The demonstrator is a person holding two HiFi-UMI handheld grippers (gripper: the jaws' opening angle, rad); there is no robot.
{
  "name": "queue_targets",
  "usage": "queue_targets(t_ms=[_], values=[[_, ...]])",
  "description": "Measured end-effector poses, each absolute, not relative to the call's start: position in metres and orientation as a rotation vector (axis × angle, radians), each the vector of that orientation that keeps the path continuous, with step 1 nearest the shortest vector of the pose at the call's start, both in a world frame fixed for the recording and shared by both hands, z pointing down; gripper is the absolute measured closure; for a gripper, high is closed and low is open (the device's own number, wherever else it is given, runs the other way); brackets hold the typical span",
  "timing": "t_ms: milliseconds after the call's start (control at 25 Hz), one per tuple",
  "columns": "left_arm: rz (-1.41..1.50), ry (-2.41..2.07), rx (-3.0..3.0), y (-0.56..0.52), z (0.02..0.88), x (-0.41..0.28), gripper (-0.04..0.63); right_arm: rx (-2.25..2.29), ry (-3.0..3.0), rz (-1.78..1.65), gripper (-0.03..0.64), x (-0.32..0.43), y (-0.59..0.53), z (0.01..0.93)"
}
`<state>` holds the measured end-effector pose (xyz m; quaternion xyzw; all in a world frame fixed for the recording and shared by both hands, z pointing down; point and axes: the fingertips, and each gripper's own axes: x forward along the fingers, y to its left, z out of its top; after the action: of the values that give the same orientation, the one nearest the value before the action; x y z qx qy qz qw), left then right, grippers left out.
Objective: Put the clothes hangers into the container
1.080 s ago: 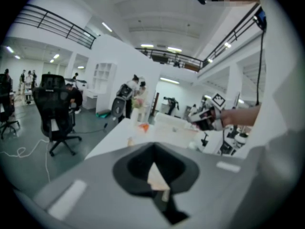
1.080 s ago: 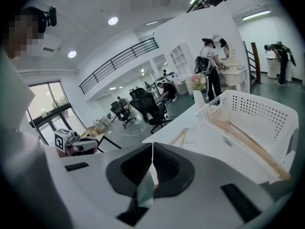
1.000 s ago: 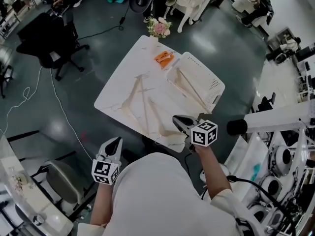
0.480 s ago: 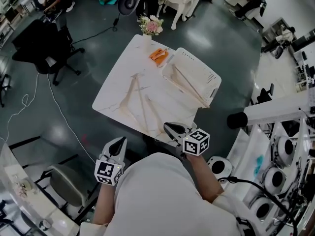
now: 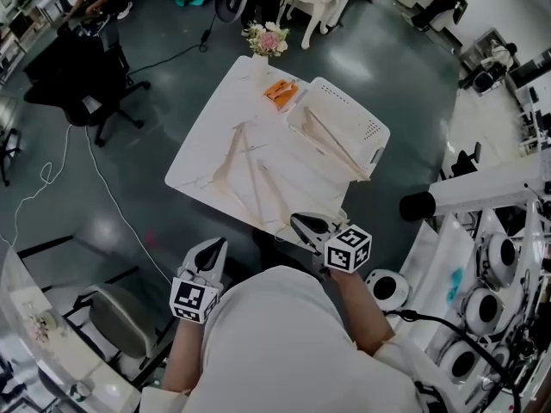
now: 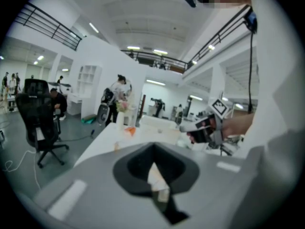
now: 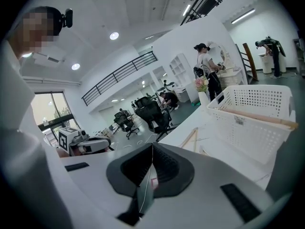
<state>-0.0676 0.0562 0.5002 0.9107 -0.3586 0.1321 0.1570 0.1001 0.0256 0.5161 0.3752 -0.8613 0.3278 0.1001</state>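
Pale wooden hangers point(image 5: 247, 169) lie on the white table point(image 5: 211, 140). At its far right stands the white perforated basket point(image 5: 372, 129), and more hangers point(image 5: 331, 144) rest inside it. My right gripper point(image 5: 299, 222) is shut on nothing and hovers at the table's near edge, short of the hangers. My left gripper point(image 5: 219, 245) is off the table's near left side over the floor, its jaws together and empty. The right gripper view shows the basket point(image 7: 255, 128) with a hanger bar point(image 7: 259, 115) across it and a hanger point(image 7: 191, 138) on the table.
A vase of flowers point(image 5: 267, 40) and an orange item point(image 5: 282, 93) sit at the table's far end. A black office chair point(image 5: 77, 63) stands far left and a grey chair point(image 5: 112, 317) near left. White equipment point(image 5: 482, 256) crowds the right side. People work in the background.
My right gripper has drawn a little back and to the left along the table's near edge. The left gripper has shifted only slightly. Both stay shut and empty.
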Motion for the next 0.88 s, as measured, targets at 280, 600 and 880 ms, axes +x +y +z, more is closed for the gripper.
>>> queue_targets(t_ms=[280, 600, 880], values=[[0.391, -1.000, 2.613, 0.073, 0.504, -0.075, 0.594, 1.120, -2.535, 0.946, 0.614, 0.095, 0.052, 0.517], [0.415, -0.952, 2.594, 0.094, 0.523, -0.079, 0.594, 1.203, -2.474, 0.868, 0.612, 0.122, 0.066, 0.524], [0.418, -1.018, 2.539, 0.103, 0.528, -0.070, 0.594, 1.161, -2.404, 0.806, 0.612, 0.162, 0.061, 0.545]])
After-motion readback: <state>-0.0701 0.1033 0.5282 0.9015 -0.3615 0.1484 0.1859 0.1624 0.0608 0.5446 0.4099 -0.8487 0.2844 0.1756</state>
